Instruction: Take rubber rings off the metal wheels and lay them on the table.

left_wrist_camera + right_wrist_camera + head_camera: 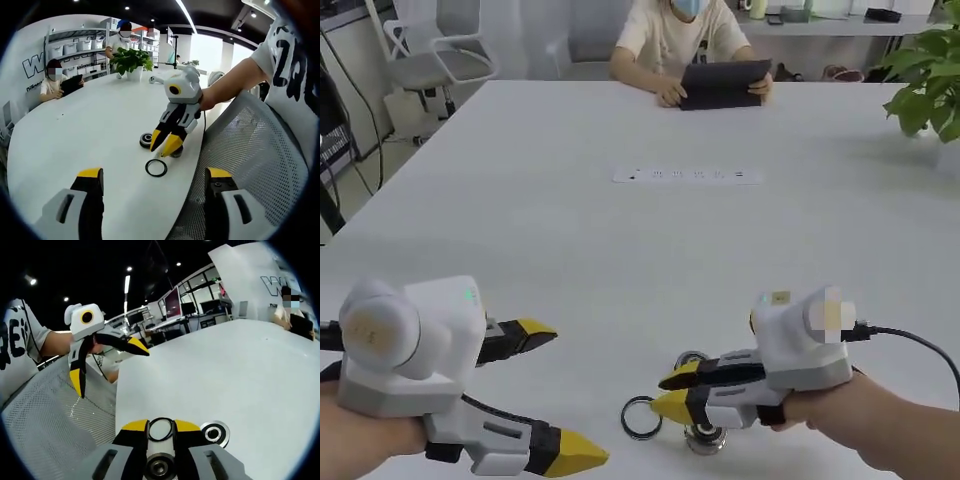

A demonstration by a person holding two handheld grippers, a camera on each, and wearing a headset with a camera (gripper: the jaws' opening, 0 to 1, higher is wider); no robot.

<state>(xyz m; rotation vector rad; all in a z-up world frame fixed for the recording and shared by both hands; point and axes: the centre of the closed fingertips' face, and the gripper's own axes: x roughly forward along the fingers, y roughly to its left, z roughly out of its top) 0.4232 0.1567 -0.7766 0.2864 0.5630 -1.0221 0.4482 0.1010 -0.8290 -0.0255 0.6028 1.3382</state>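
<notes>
A ringed metal wheel (pixel 215 434) is seen just right of the right tool (pixel 161 426), narrowly parted, grip unclear; the left tool (pixel 562 393), wide and empty, sits well apart.

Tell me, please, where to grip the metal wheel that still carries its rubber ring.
Grip the metal wheel across its rubber-covered rim, probably from above: it lies flat on the table, hub up, so opposite sides of the rim stand free for the jaws.

Lg "W" on wall (pixel 31 66); rest illeg.
</notes>
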